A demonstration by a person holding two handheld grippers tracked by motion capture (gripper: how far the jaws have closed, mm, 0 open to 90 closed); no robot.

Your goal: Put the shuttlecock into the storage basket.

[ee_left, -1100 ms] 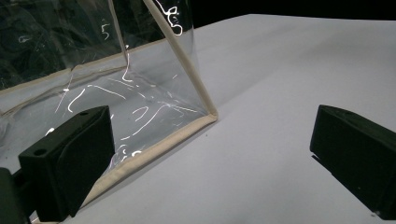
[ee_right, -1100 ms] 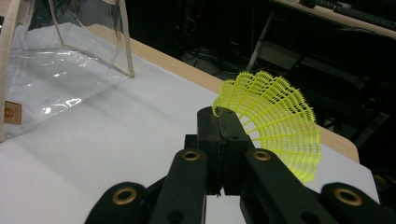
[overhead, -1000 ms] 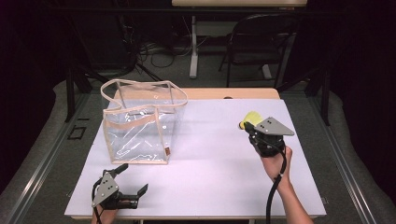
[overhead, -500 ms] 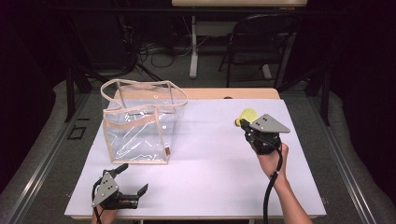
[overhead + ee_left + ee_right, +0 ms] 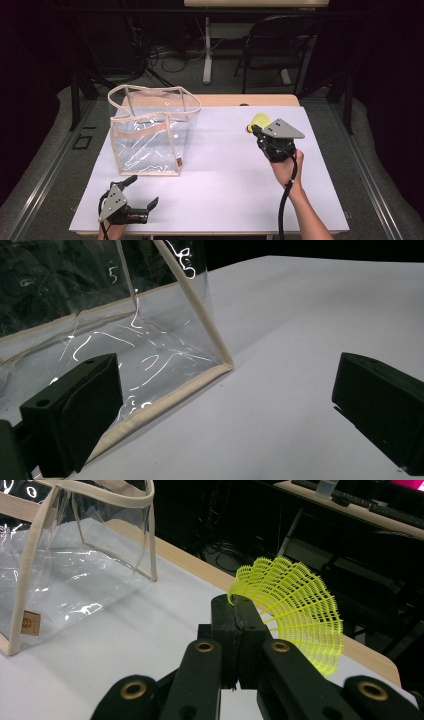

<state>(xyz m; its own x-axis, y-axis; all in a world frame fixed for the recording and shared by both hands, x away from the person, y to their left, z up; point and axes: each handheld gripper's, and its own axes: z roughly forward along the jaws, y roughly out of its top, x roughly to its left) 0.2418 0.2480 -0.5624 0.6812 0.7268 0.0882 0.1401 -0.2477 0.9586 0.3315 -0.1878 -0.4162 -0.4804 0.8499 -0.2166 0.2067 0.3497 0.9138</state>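
A clear plastic bag [image 5: 150, 135] with beige trim and handles stands upright at the table's left. My right gripper [image 5: 256, 129] hovers over the right side of the table, shut on the skirt of a yellow mesh shuttlecock [image 5: 260, 120]. In the right gripper view the yellow shuttlecock [image 5: 295, 610] fans out past the closed jaws, with the bag [image 5: 70, 570] off to the left. My left gripper [image 5: 141, 192] rests near the front left edge, open, nothing between its fingers. In the left gripper view the bag's lower corner [image 5: 227, 364] lies just ahead of the left finger [image 5: 75, 415].
The white tabletop [image 5: 220, 175] spreads between the bag and the right gripper. A wooden strip [image 5: 250, 100] runs along the table's far edge. A chair [image 5: 280, 45] and a desk leg stand on the dark floor behind.
The right gripper has drifted slightly left and toward the back with the shuttlecock. The left gripper has stayed put.
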